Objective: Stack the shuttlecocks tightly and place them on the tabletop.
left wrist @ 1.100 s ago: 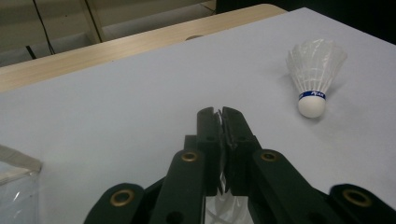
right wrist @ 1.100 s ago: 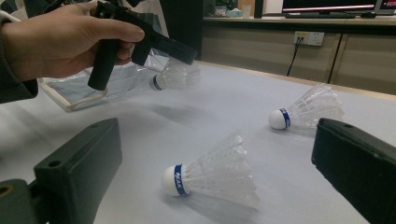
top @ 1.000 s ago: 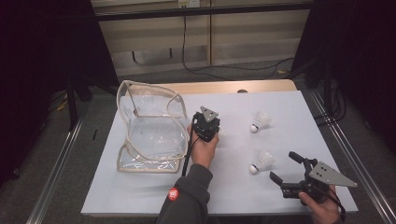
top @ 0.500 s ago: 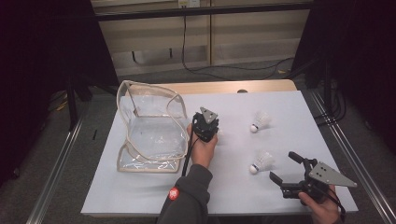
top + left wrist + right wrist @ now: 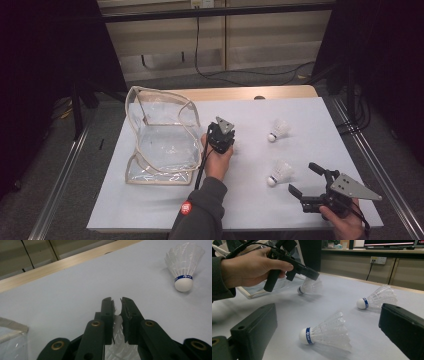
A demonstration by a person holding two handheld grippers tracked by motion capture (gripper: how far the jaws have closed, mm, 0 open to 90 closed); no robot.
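While the left hand-held gripper pinches a shuttlecock by its feathers just beside the clear bag, apparently lightly, it should lift gently; the right hand-held gripper waits open on the counter.

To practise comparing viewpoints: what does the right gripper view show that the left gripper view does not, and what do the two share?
Right gripper view: a hand gripping the left gripper seen from outside, a near shuttlecock between wide-open jaws, and a wall socket. Left gripper view: a close look along its own shut jaws at the pinched feathers. Shared: the held shuttlecock, the far shuttlecock and the white table.
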